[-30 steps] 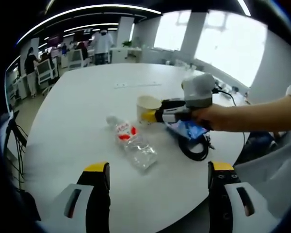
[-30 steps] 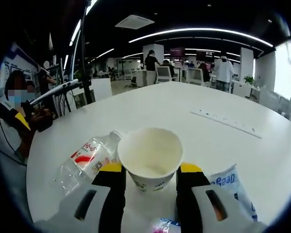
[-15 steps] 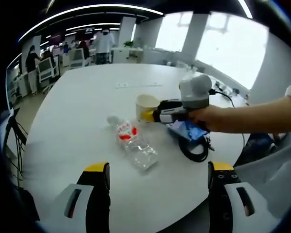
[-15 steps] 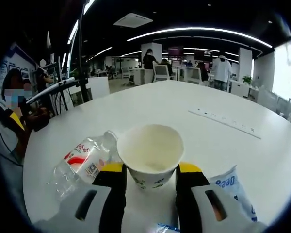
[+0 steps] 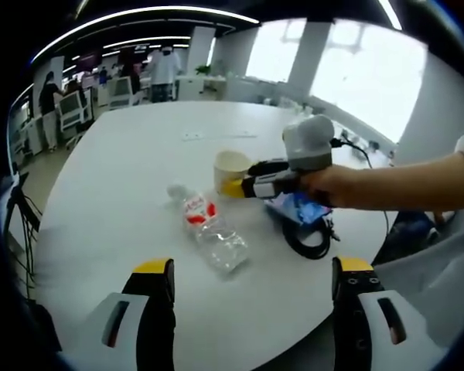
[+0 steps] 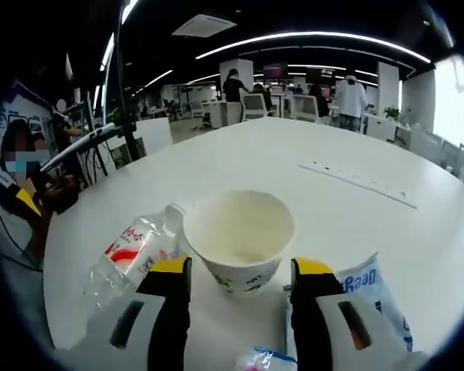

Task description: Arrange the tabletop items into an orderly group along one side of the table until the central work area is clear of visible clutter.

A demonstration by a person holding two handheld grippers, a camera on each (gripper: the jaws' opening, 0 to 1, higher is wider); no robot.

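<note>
We see the right gripper (image 6: pixel 236 282) with its jaws parted on either side of the paper cup (image 6: pixel 240 236), which stands upright and open-mouthed on the white table (image 6: pixel 348 224). The yellow fingertips (image 6: pixel 172 267) flank the cup's lower wall, and we cannot tell whether they touch it. So the cup sits dead ahead between the jaws, and our guess is that closing them is all this arm needs.

From the left gripper view, the right gripper (image 5: pixel 240 186) reaches in from the right to the cup (image 5: pixel 232 167). Beside the cup lies the plastic bottle (image 5: pixel 209 229) on its side, its long axis running from the cap (image 5: pixel 175 190) at the far end towards us. The left gripper (image 5: pixel 253 309) hangs wide open and holds nothing, well short of the bottle but aimed near it. The blue packet (image 5: pixel 298 207) and black cable (image 5: pixel 309 236) sit under the right arm.
</note>
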